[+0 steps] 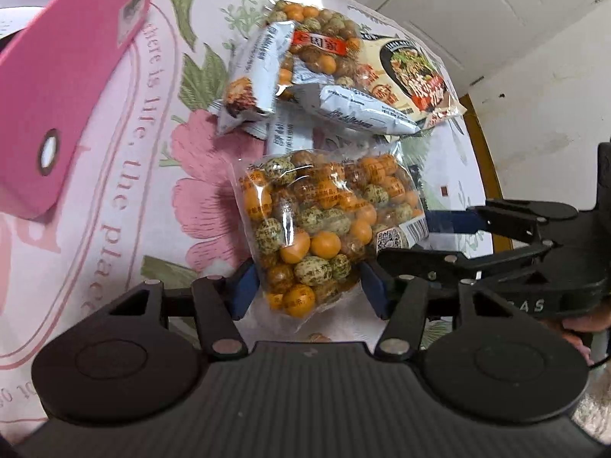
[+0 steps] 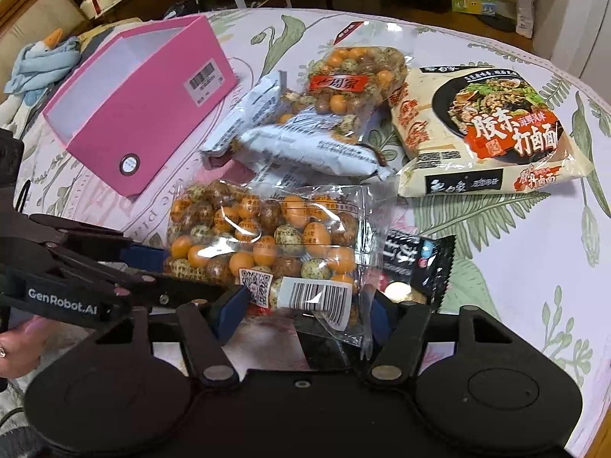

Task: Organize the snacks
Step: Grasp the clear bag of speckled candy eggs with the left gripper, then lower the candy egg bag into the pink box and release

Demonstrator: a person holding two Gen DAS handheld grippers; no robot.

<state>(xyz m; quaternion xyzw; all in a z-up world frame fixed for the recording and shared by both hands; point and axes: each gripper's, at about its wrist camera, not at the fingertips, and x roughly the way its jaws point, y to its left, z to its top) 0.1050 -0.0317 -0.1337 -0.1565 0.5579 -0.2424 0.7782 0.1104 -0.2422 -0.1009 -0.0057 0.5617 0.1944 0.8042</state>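
Snacks all over a bench [image 2: 496,267] with a flowery cloth, so I'll use the near bag of coated nuts [image 2: 267,244] as the anchor since both tools are on it. It's a clear bag of orange and speckled green balls, barcode end facing the right wrist camera.

Left tool [image 1: 305,292] has its blue-padded fingers [image 1: 244,286] on either side of one end of that bag, plastic bunched between them, so it looks clamped on it. Right tool [image 2: 305,311] sits at the barcode end with its fingers [image 2: 229,305] spread either side of the bag edge; looks open, pads not really pinching anything as far as I can see. In the left wrist view, the right tool comes in from the side with its blue tip touching the barcode corner.

Just behind the nut bag is a heap of white wrapped snack bars [image 2: 305,149], and behind those a second nut bag [image 2: 355,76] with a red label. Beyond the nut bag's right side lies a big instant noodle packet [image 2: 488,129], flat on the cloth. Right beside the nut bag's barcode end, partly under the right tool, is a small black packet [image 2: 420,263]. Off to the left of the nut bag sits a pink box [image 2: 145,103], open on top, barcode sticker on its side.
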